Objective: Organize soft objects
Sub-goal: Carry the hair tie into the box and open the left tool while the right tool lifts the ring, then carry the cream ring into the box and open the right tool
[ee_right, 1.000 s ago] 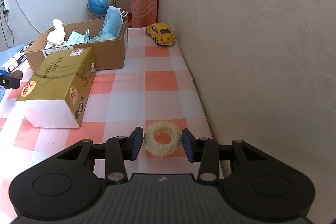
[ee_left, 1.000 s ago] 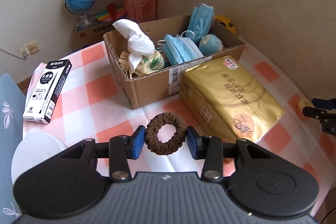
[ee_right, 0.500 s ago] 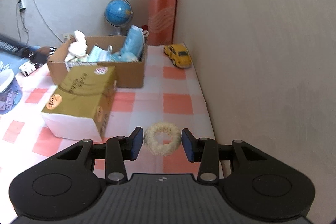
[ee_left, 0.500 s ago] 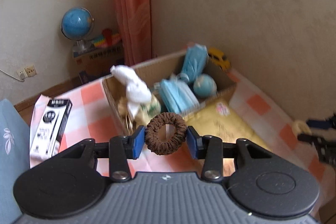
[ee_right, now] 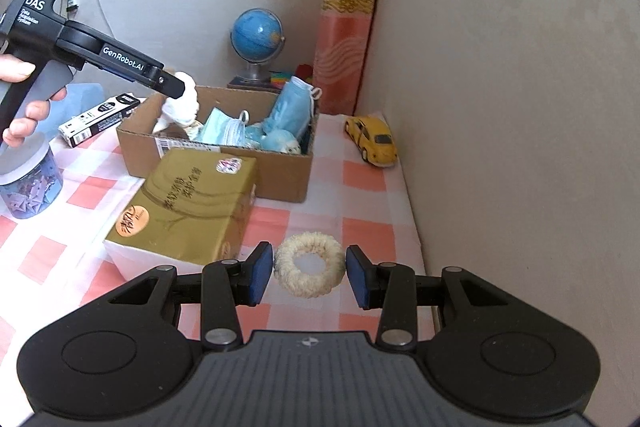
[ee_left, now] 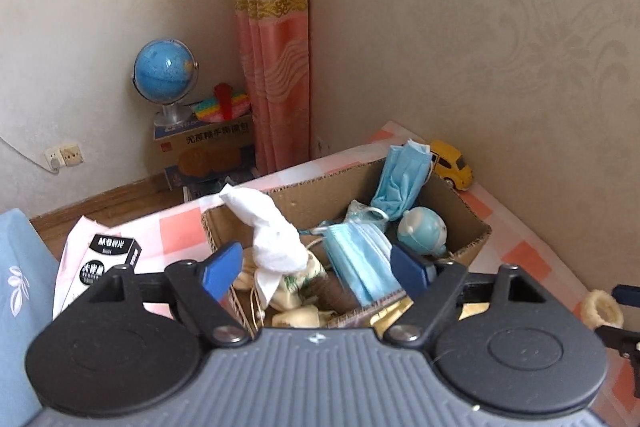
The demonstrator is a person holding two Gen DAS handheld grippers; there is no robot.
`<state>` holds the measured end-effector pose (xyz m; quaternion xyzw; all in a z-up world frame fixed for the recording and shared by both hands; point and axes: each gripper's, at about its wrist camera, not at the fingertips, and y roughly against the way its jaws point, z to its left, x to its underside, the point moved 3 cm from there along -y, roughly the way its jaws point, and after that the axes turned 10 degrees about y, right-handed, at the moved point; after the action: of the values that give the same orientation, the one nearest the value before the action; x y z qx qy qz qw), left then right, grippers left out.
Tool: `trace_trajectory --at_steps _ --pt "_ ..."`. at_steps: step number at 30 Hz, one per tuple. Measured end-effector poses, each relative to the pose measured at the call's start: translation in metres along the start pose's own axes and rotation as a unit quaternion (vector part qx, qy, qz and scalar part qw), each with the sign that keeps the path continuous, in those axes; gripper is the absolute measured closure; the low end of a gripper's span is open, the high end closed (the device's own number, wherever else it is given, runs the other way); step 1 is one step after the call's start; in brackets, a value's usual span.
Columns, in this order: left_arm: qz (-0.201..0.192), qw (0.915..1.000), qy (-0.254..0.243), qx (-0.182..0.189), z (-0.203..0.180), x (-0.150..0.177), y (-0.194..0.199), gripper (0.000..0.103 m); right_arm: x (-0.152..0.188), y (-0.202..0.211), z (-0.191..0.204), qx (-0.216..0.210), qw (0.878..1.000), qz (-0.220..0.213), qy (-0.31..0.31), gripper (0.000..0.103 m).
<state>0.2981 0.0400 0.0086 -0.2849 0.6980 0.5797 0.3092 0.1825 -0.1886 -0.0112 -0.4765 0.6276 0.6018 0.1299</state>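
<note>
Both tongs I run hang above the checked table [ee_right: 360, 183]: my left gripper [ee_left: 316, 273] has just sprung apart over the cardboard box [ee_left: 452, 195], the blurred brown scrunchie [ee_left: 332, 293] loose below; my right gripper [ee_right: 309, 273] pinches the cream scrunchie [ee_right: 309, 270].

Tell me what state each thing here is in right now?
left gripper: just opened, nothing between the pads
brown scrunchie: blurred, inside the box
cardboard box: open-topped, holding masks
right gripper: shut on cream scrunchie
tissue pack: sealed, beside the box
</note>
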Motion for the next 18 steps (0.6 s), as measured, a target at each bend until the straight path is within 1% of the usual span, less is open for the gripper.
trace_trajectory --at_steps 1,3,7,11,13,16,18 --pt "-0.004 1.0000 0.003 0.000 0.001 0.002 0.006 0.011 -0.003 -0.001 0.001 -0.003 1.000 -0.002 0.001 0.057" --pt "-0.018 0.9998 0.002 0.000 0.003 0.006 0.019 0.006 -0.008 -0.002 0.002 -0.008 1.000 -0.006 0.005 0.057" --pt "-0.038 0.9992 -0.005 -0.013 0.002 0.022 0.048 0.006 -0.024 -0.005 0.006 -0.016 1.000 -0.015 0.017 0.057" --pt "-0.059 0.9981 0.005 -0.018 0.004 0.044 0.077 0.002 -0.042 -0.013 0.012 -0.029 0.999 -0.022 0.026 0.057" --pt "-0.055 0.9983 0.016 -0.013 0.006 0.055 0.085 0.001 -0.052 -0.019 0.015 -0.037 0.999 -0.022 0.030 0.057" --pt "-0.033 0.9990 0.031 -0.005 0.009 0.068 0.089 0.001 -0.069 -0.027 0.022 -0.047 0.998 -0.025 0.042 0.057" --pt "-0.024 0.9987 0.043 -0.011 0.010 0.077 0.092 0.001 -0.081 -0.033 0.027 -0.053 0.997 -0.028 0.049 0.057"
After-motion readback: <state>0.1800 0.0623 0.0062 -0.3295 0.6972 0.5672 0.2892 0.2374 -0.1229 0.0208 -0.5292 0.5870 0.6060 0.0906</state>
